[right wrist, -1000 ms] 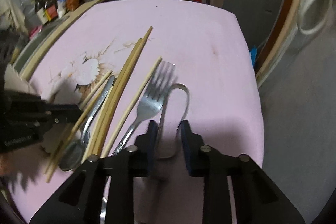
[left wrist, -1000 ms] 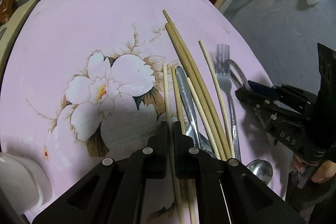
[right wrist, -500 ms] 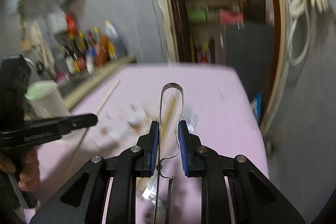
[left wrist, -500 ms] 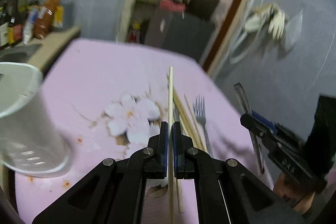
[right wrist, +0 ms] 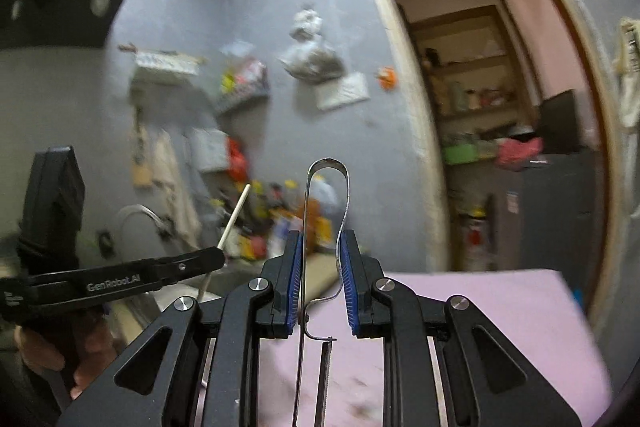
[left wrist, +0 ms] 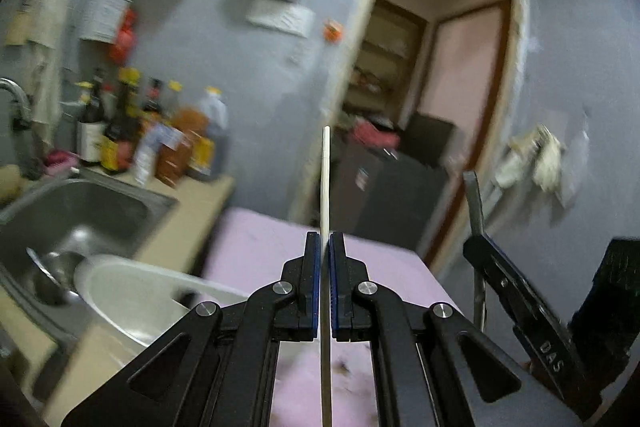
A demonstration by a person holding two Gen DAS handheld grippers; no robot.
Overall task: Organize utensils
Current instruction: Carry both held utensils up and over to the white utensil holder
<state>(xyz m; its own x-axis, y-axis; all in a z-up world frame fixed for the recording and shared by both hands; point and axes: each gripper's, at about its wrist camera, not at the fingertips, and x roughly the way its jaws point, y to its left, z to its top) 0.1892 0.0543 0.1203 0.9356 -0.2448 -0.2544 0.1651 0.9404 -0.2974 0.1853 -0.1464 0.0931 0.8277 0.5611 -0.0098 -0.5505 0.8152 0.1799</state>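
Since a second ago both of my hands have come up off the pink table [left wrist: 256,259] and tipped from looking down at the spread of utensils to looking out across the kitchen. My left gripper [left wrist: 325,247] is closed tight on a single chopstick [left wrist: 325,179], which runs straight out between the pads with its long axis in line with the fingers, tip pointing ahead toward the wall. My right gripper [right wrist: 323,259] is clamped on a pair of metal tongs [right wrist: 326,187], its pads pressing the two springy arms, the looped end out in front. From the left camera the right gripper [left wrist: 480,255] sits off to the right, with the tongs [left wrist: 474,195] standing up from it. The white cup [left wrist: 132,291] lies low and to the left of the chopstick, between the table and the sink [left wrist: 72,203], so my left hand looks the nearer one. I judge the chopstick must swing left and tip end-down over the cup's rim before I let go; the tongs would follow.
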